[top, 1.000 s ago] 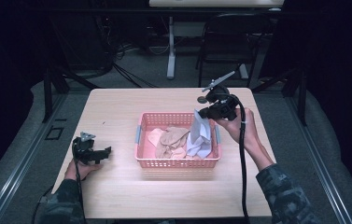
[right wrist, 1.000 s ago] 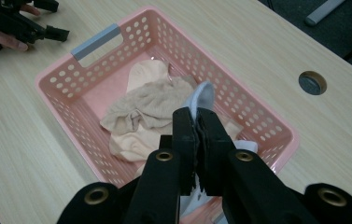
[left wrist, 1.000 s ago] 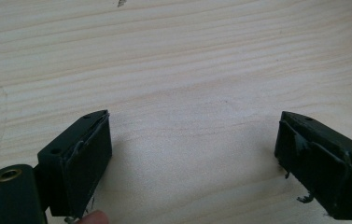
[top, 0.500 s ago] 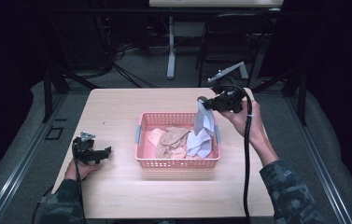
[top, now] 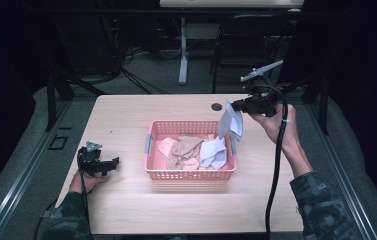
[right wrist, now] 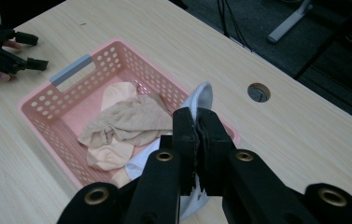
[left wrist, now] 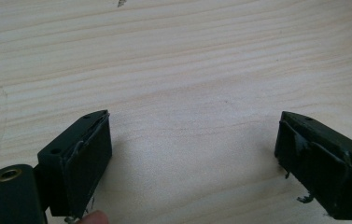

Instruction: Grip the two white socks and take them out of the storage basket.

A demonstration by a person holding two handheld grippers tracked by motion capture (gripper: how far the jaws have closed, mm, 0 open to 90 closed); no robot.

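Overhead, we see a pale wooden table (top: 126,210) carrying a pink perforated plastic basket (top: 190,173) near its middle, with beige socks (top: 182,150) and a light bluish-white sock (top: 213,152) lying inside. Our right gripper (top: 236,106) is raised above the basket's far right corner, jaws pressed together on a pale grey-white sock (top: 230,120) that hangs down from them, its lower end above the basket's right rim. A second ago this sock hung lower, its end down among the other socks in the basket; half a second ago it had risen, and now it is higher and farther toward the table's far right edge. Our left gripper (top: 112,162) rests low near the table's left edge, well apart from the basket, where it was before.

From the left gripper view, we see both black jaws spread wide over bare wood (left wrist: 187,70), holding nothing.

From the right gripper view, the jaws (right wrist: 196,135) are closed tight, with the grey-white sock (right wrist: 200,97) pinched between them, its rounded end poking out above the tips. Below lies the basket (right wrist: 71,70) holding the beige socks (right wrist: 127,122), and the left gripper (right wrist: 32,51) sits at the table's far side, open.
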